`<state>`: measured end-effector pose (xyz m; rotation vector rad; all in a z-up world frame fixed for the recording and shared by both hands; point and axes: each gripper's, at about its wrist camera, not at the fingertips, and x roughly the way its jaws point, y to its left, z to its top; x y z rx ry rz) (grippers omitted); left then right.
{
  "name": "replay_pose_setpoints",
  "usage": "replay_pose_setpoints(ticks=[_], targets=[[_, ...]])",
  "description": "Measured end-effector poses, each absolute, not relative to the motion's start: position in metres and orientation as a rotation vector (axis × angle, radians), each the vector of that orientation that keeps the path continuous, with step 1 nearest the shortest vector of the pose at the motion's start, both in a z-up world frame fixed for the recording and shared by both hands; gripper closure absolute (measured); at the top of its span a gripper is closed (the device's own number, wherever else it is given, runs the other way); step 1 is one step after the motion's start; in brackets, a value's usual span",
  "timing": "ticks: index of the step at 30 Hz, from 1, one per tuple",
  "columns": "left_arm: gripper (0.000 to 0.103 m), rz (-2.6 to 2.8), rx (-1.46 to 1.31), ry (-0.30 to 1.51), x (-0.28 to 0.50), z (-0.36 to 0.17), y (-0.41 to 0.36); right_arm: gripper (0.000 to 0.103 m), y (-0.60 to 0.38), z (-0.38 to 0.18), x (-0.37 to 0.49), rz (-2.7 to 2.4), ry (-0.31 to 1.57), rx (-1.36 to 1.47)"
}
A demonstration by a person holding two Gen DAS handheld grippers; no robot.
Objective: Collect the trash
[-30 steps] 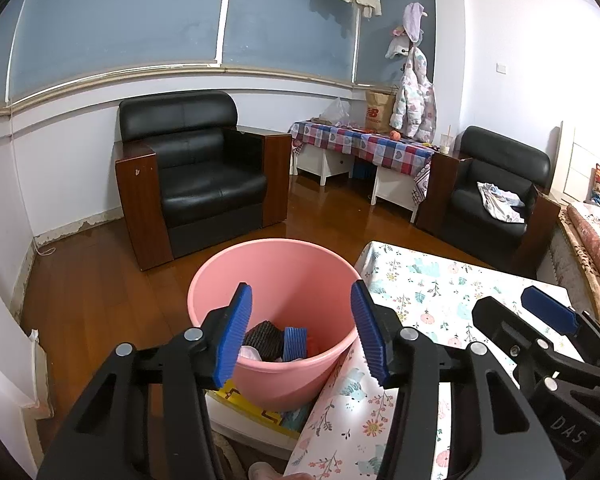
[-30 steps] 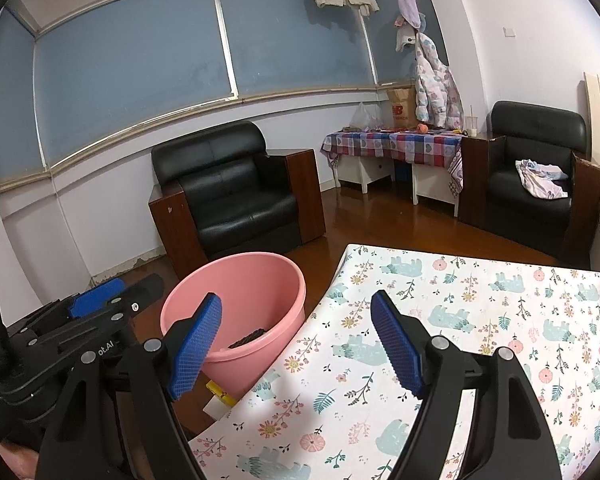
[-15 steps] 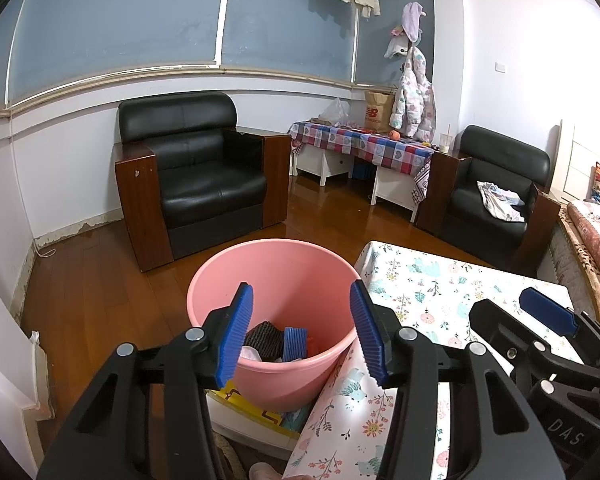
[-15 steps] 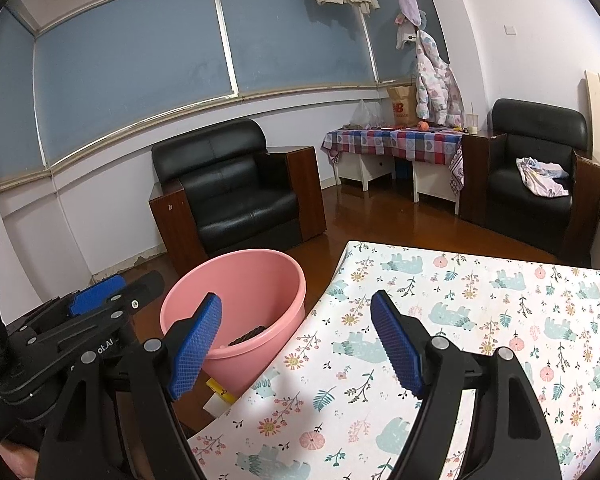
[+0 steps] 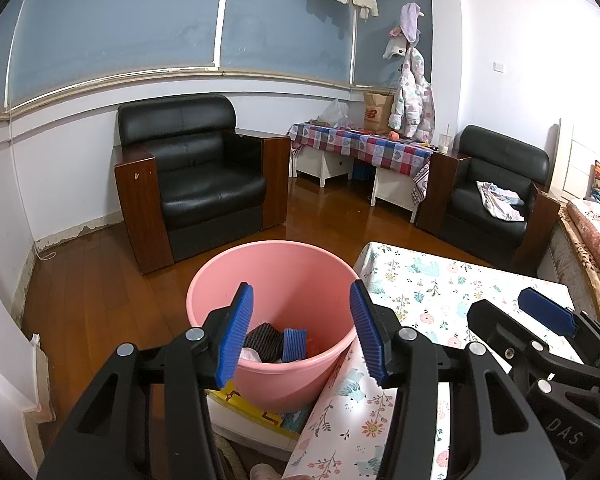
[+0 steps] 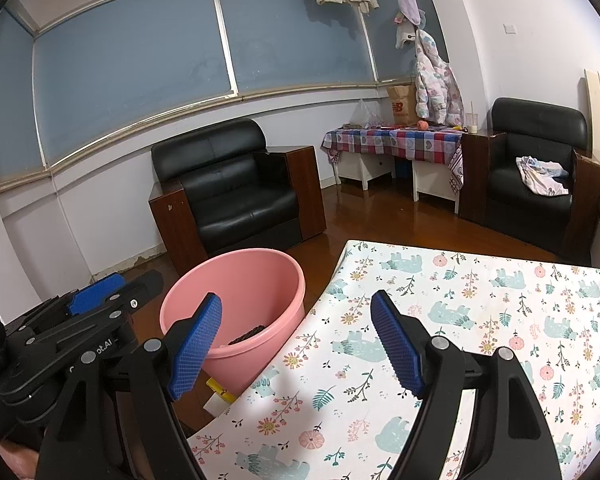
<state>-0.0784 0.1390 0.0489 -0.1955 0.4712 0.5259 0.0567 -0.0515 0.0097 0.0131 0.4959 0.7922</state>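
A pink bucket (image 5: 292,272) stands on the floor beside the low table's left edge. Inside it lie a dark ribbed piece (image 5: 264,340), a blue ribbed piece (image 5: 294,344) and some white and orange scraps. My left gripper (image 5: 300,300) hovers just over the bucket's near rim, open, with nothing between its blue pads. My right gripper (image 6: 296,308) is open and empty above the edge of the floral tablecloth (image 6: 460,320), with the bucket (image 6: 236,292) to its left. Each gripper shows in the other's view: the right gripper (image 5: 516,312) and the left gripper (image 6: 120,288).
A yellow-and-white box (image 5: 244,404) lies under the bucket's near side. A black armchair (image 5: 204,176) stands behind the bucket and a second armchair (image 5: 496,192) at the right. A side table with a checked cloth (image 5: 360,144) is against the far wall. Wooden floor surrounds the bucket.
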Motion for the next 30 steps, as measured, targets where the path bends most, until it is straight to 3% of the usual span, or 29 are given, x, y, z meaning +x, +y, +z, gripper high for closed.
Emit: replay_pose_setpoints(ticks=[30], targets=[[0.052,0.521,-0.191,0.476,-0.076,0.047,0.142,0.027,-0.053,0.001,0.057,0.79,0.504,0.016]])
